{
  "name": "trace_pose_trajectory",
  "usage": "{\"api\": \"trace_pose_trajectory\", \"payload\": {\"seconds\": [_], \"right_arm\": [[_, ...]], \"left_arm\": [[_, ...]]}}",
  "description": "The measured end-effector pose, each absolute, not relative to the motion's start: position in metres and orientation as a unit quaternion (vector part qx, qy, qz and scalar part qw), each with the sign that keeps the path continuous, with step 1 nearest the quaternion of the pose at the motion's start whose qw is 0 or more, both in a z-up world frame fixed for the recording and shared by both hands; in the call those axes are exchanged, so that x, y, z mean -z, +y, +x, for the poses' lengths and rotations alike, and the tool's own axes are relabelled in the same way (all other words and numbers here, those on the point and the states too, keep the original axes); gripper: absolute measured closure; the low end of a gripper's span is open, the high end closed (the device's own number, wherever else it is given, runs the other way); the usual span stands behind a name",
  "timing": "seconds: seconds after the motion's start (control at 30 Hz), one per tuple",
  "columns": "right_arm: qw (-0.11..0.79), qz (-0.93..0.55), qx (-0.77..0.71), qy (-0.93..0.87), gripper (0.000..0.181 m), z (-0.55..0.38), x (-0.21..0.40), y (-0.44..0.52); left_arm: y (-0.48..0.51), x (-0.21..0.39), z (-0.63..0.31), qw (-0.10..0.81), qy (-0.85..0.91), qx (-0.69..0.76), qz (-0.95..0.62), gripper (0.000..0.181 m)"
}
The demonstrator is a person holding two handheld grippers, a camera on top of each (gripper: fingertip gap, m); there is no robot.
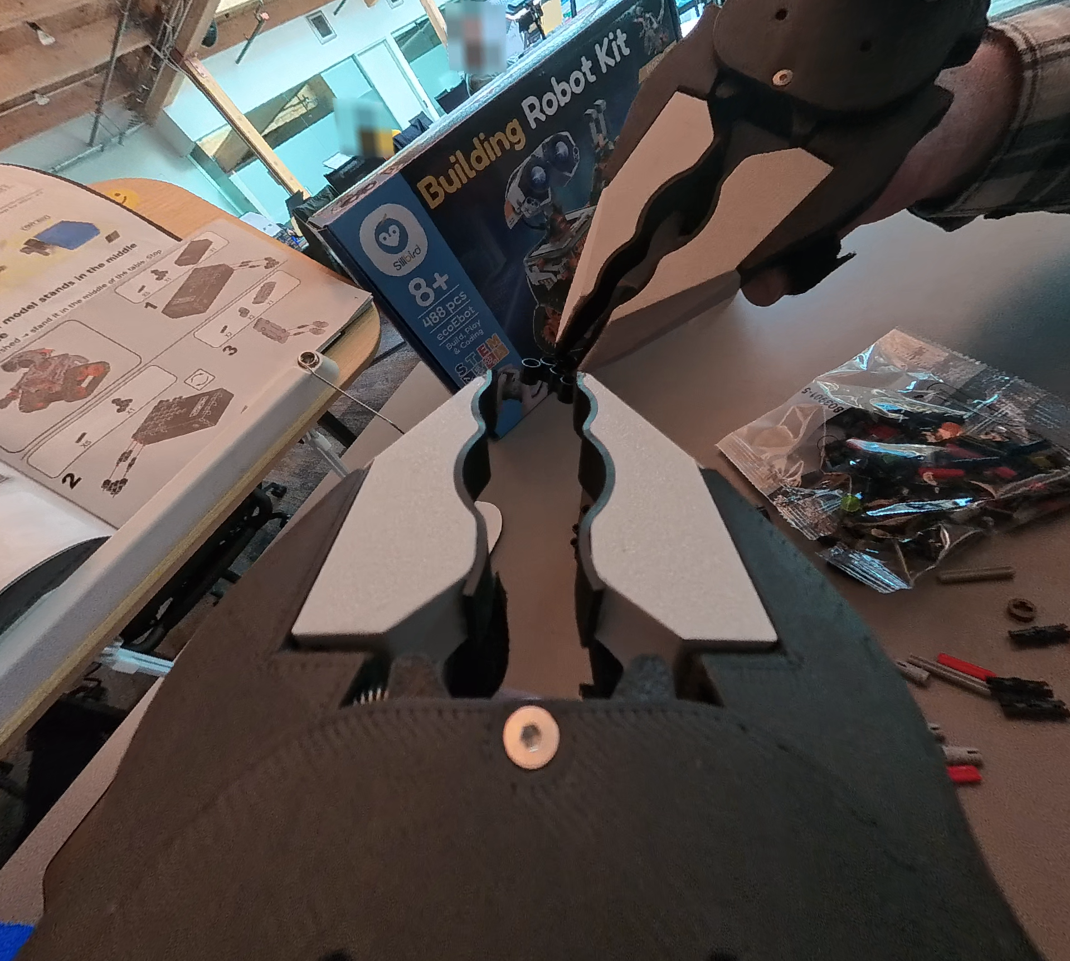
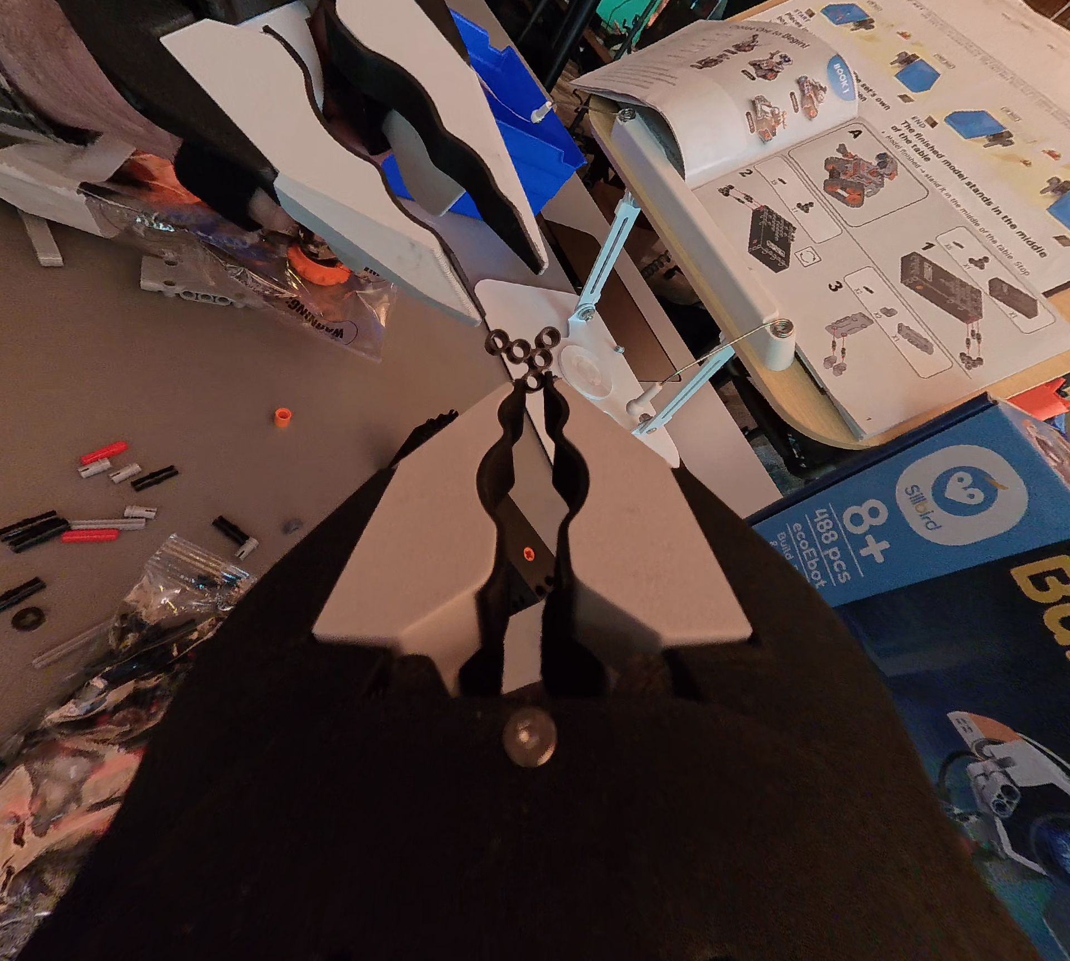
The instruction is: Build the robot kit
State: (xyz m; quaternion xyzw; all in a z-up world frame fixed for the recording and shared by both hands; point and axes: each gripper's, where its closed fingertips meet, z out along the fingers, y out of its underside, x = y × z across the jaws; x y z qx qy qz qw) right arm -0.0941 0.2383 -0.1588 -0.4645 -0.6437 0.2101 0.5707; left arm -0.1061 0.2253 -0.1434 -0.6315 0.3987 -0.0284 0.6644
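Observation:
My right gripper [image 2: 535, 390] is shut on a small black connector with several ring holes [image 2: 524, 351] and holds it above the grey table [image 2: 173, 383]. In the left wrist view the right gripper [image 1: 564, 351] comes down from the upper right, held by a hand in a plaid sleeve, with the black connector [image 1: 547, 371] at its tips. My left gripper [image 1: 532, 383] is open, its fingertips on either side of the connector and not closed on it. In the right wrist view the left gripper [image 2: 504, 287] reaches in from the upper left, just above the connector.
A blue kit box [image 1: 492, 250] stands behind the grippers. An open instruction booklet [image 2: 868, 209] rests on a white stand. A clear bag of parts [image 1: 903, 464], loose pins [image 2: 87, 522], an orange bush [image 2: 282, 416] and a blue bin [image 2: 521, 134] lie around. Less than 4 cm separates the two grippers' tips.

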Motion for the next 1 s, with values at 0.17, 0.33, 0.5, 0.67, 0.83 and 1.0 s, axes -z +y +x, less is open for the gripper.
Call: {"api": "trace_pose_trajectory", "payload": {"seconds": [0.17, 0.33, 0.5, 0.67, 0.83, 1.0], "right_arm": [[0.571, -0.454, -0.2, -0.654, 0.177, -0.094, 0.161, 0.236], [0.571, -0.444, -0.194, -0.662, 0.177, -0.095, 0.163, 0.233], [0.57, -0.437, -0.192, -0.669, 0.177, -0.095, 0.164, 0.23], [0.567, -0.431, -0.193, -0.675, 0.177, -0.096, 0.165, 0.227], [0.565, -0.421, -0.191, -0.683, 0.177, -0.096, 0.167, 0.223], [0.563, -0.411, -0.194, -0.691, 0.177, -0.097, 0.168, 0.218]], "left_arm": [[0.226, 0.146, -0.107, 0.659, 0.401, 0.029, -0.636, 0.158], [0.224, 0.15, -0.104, 0.648, 0.413, 0.037, -0.639, 0.158], [0.22, 0.152, -0.102, 0.642, 0.422, 0.047, -0.639, 0.158], [0.221, 0.154, -0.104, 0.637, 0.421, 0.046, -0.644, 0.159], [0.221, 0.157, -0.104, 0.63, 0.425, 0.051, -0.648, 0.159], [0.221, 0.161, -0.102, 0.623, 0.43, 0.057, -0.651, 0.159]]}}
